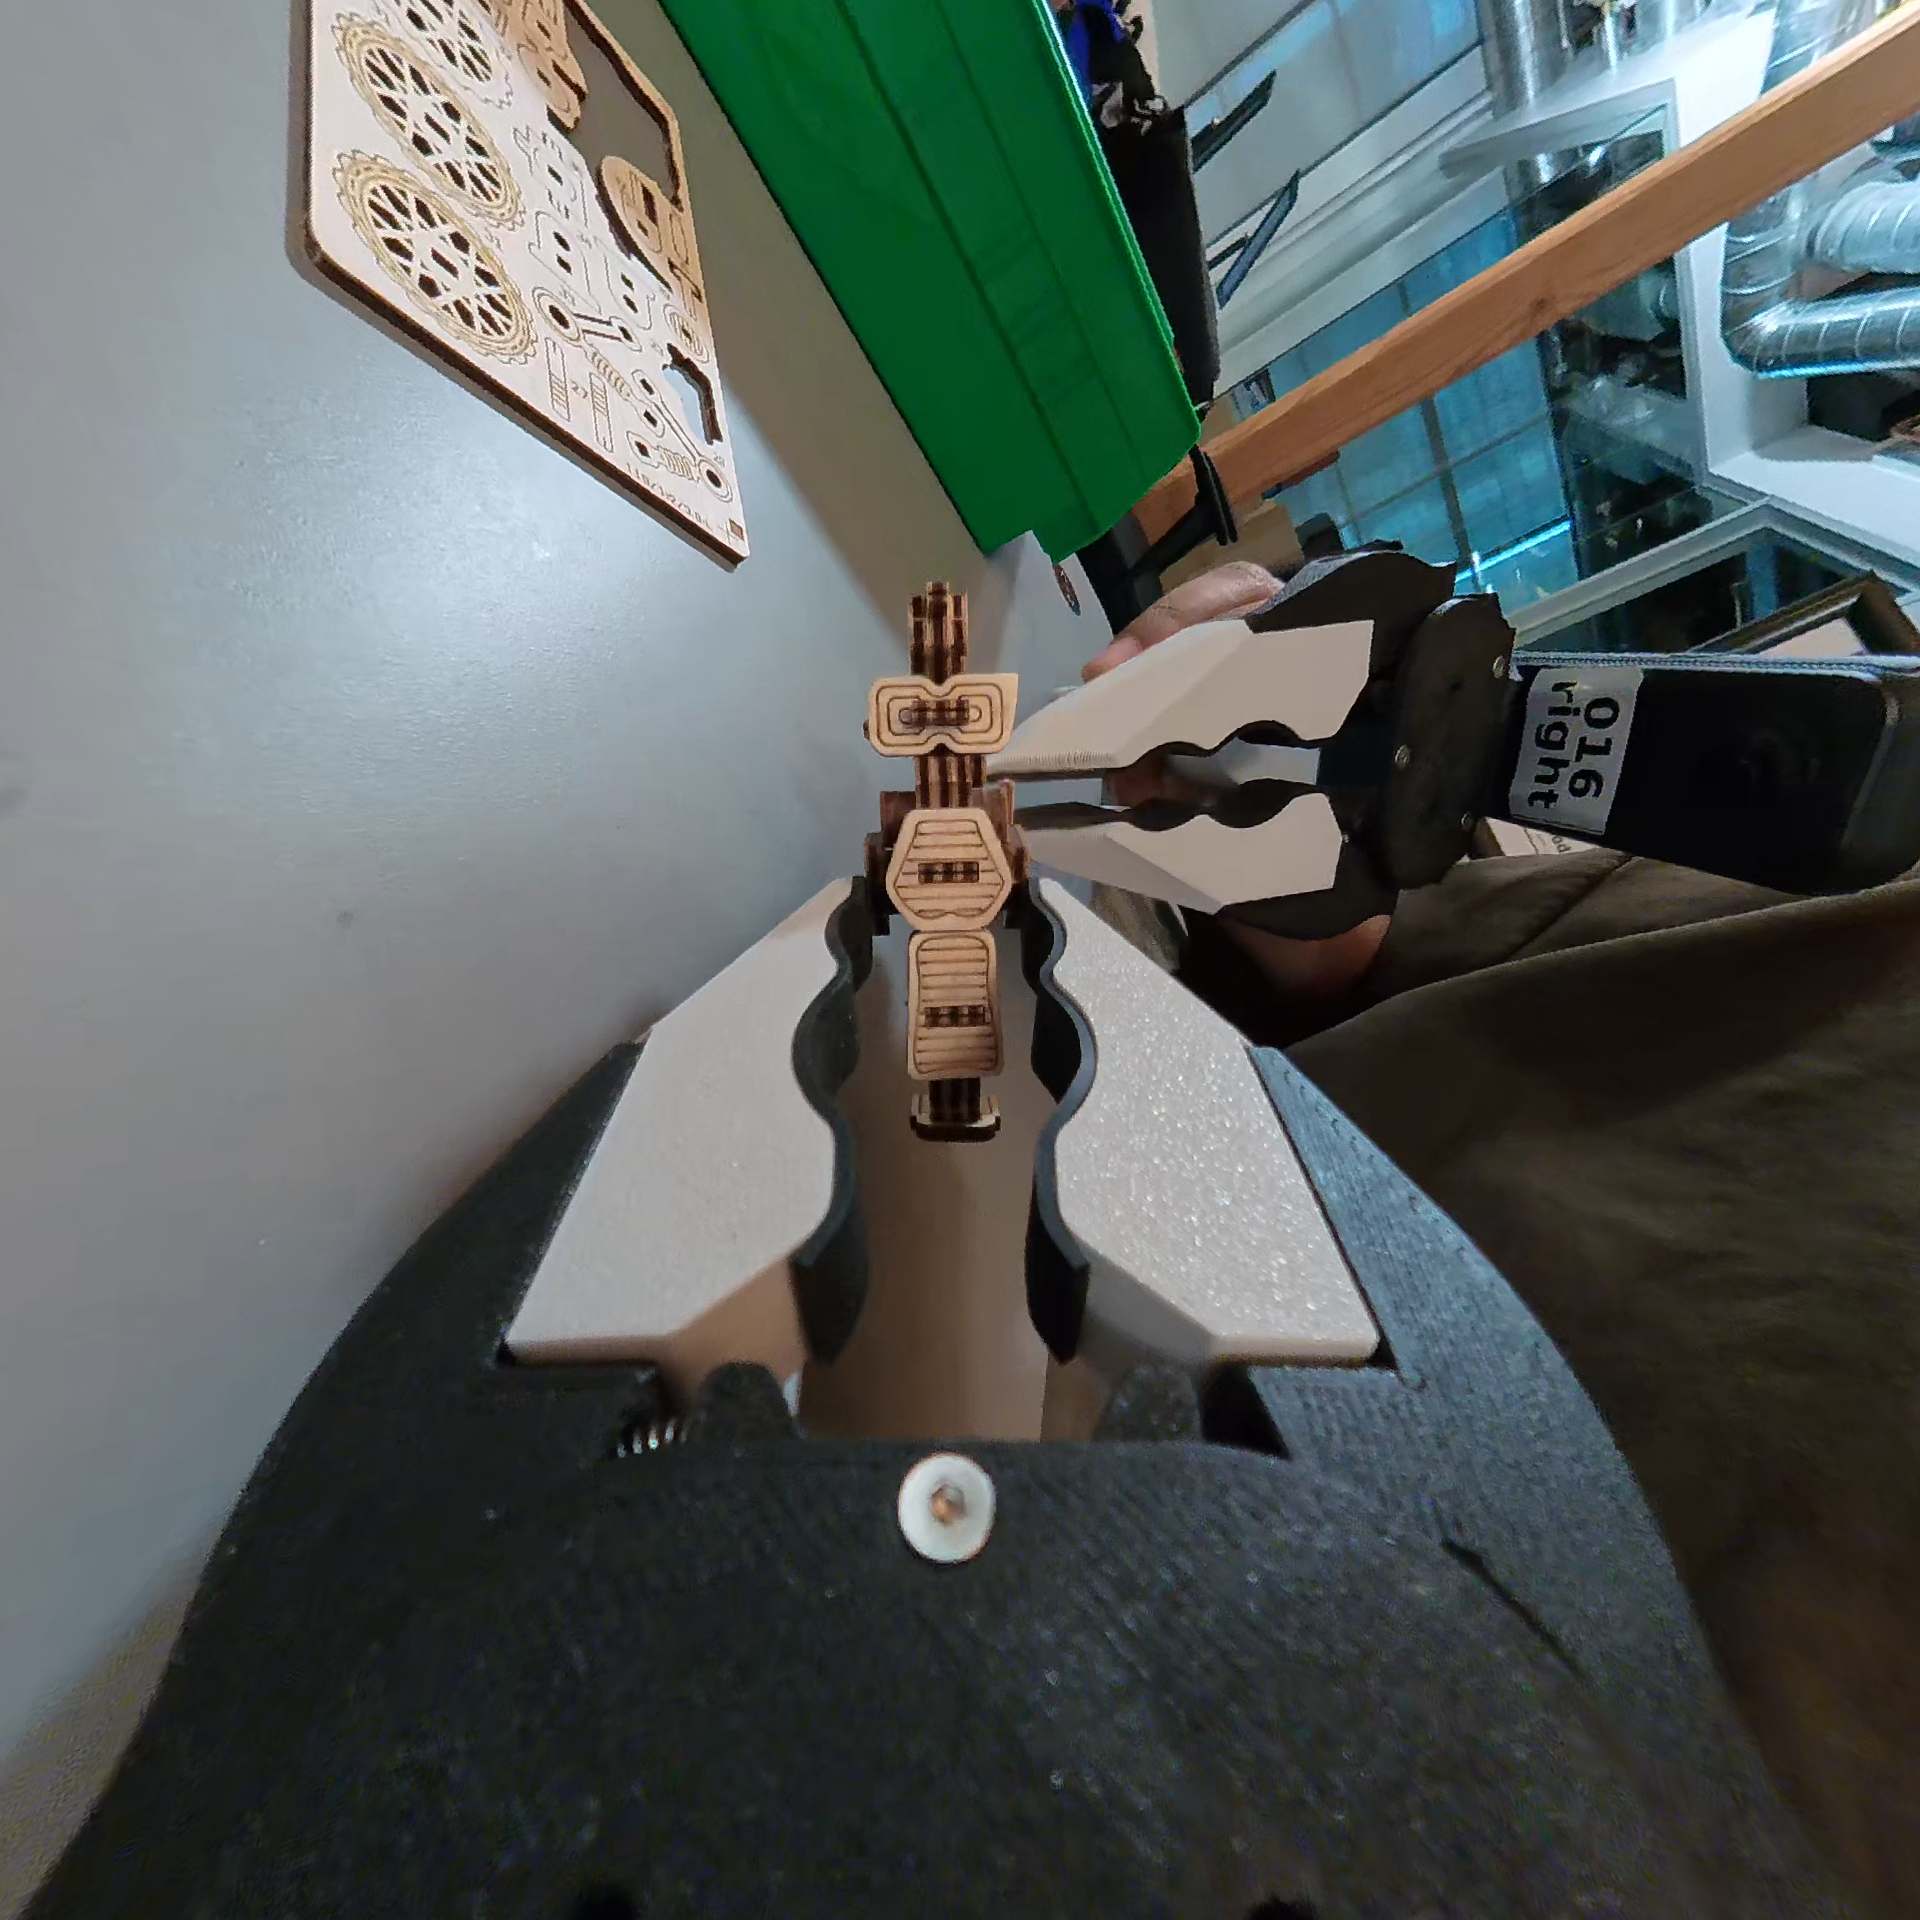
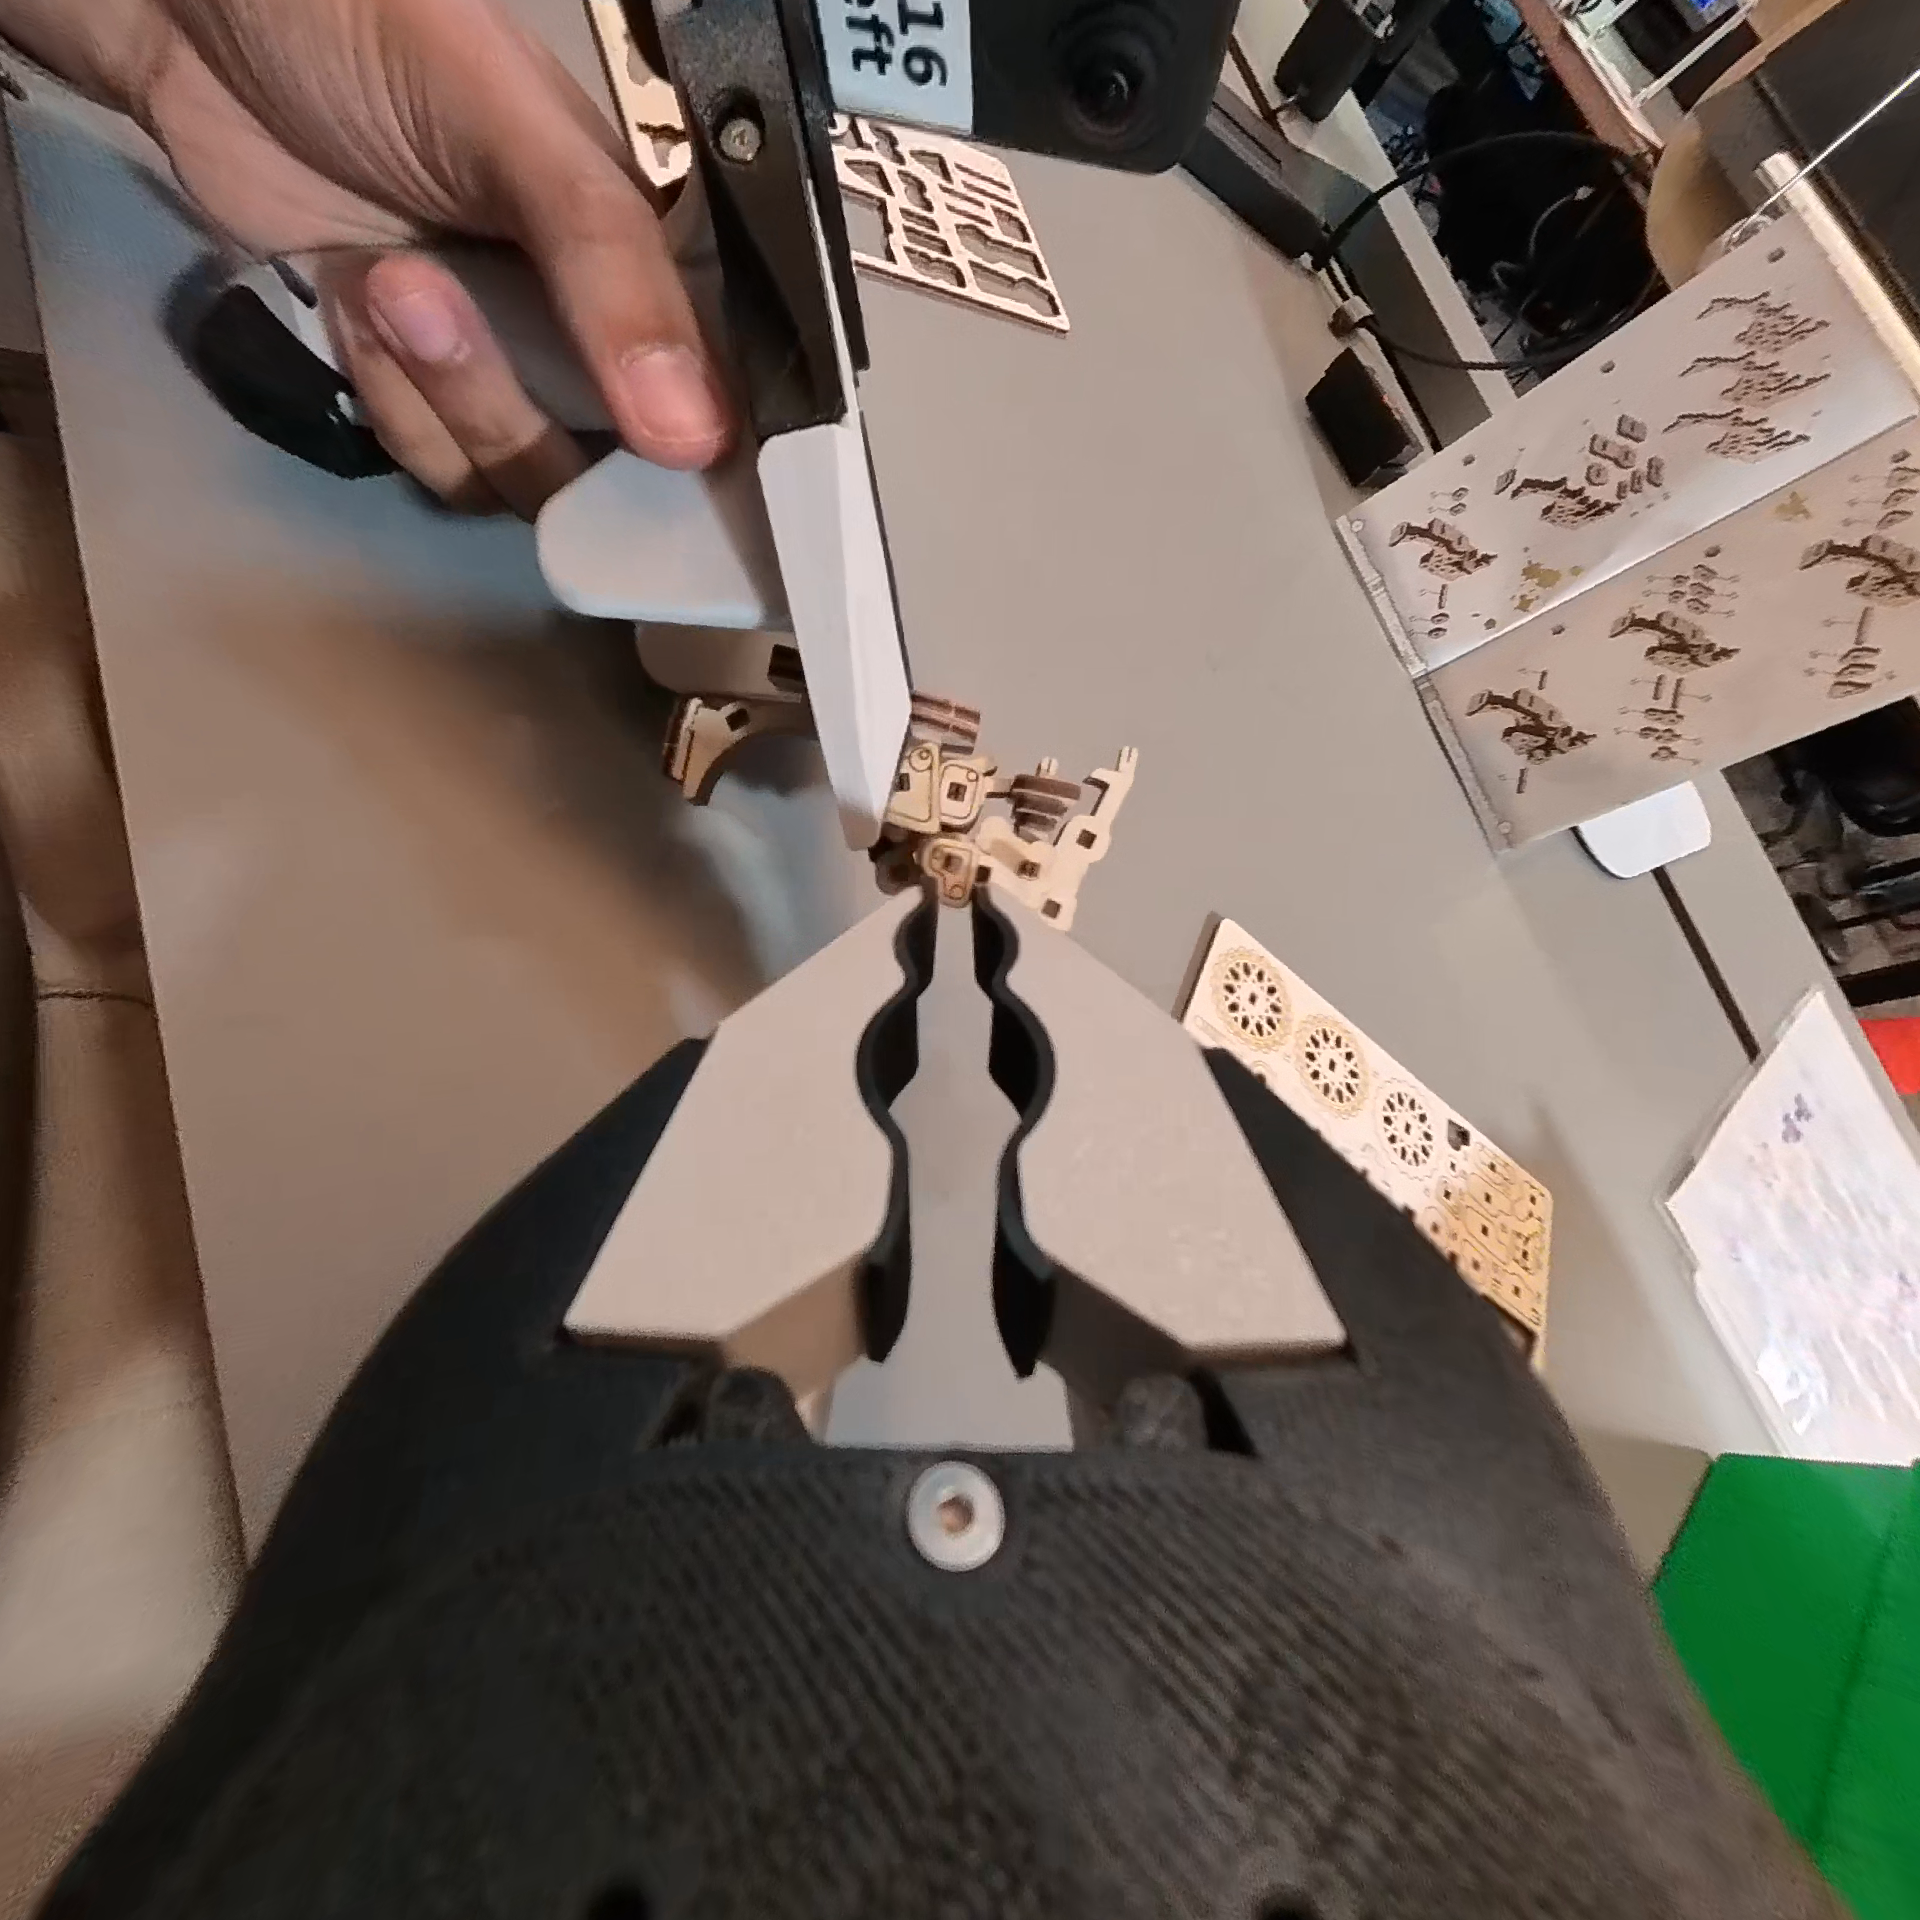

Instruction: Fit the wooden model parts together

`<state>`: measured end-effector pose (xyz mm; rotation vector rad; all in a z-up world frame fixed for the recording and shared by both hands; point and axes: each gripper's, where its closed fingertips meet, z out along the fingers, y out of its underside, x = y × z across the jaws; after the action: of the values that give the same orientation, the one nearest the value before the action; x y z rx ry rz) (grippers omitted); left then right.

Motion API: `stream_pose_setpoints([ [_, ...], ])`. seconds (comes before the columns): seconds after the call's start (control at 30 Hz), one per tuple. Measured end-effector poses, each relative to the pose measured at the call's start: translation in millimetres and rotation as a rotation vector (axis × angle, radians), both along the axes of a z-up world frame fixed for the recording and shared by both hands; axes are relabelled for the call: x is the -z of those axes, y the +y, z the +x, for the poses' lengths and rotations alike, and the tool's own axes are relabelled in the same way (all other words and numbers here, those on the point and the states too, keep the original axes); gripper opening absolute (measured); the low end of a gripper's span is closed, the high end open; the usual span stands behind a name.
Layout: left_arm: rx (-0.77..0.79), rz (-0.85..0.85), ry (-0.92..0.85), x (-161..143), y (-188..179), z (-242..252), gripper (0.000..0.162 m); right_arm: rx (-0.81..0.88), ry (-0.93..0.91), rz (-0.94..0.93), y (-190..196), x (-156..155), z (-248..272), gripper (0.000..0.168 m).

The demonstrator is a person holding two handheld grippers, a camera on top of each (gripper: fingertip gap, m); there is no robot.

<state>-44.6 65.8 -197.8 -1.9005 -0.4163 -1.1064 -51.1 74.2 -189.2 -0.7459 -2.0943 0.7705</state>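
Left gripper (image 1: 940, 904) pinches wooden model (image 1: 943, 831), held clear above grey worktop (image 1: 312, 727). Right gripper (image 2: 948, 904) nearly closed on a small model tab (contact looks light).

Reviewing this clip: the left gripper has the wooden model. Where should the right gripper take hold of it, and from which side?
On the narrow stacked spine between the upper and middle plates of the model, coming from the side as the right gripper does. The left gripper already clamps the lower part, and the etched plates look too wide and thin.
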Motion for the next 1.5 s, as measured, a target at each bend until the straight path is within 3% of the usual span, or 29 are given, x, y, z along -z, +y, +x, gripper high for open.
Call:
stream_pose_setpoints([
  [0.03,0.003,0.0,0.006,0.3,-0.1,0.7,0.027,-0.006,0.002,0.002,0.0,-0.1,0.4,0.005],
  [0.67,0.065,-0.029,0.157,10.2,-3.7,9.6,0.027,-0.135,0.061,0.214,-6.4,8.5,9.0,0.005],
  [0.9,0.035,-0.023,0.198,9.5,-2.2,6.1,0.032,-0.149,0.063,0.185,-11.5,7.3,9.8,0.005],
  [1.5,0.04,-0.037,0.291,12.9,-2.8,6.0,0.028,-0.132,0.081,0.27,-8.6,9.8,7.7,0.005],
])
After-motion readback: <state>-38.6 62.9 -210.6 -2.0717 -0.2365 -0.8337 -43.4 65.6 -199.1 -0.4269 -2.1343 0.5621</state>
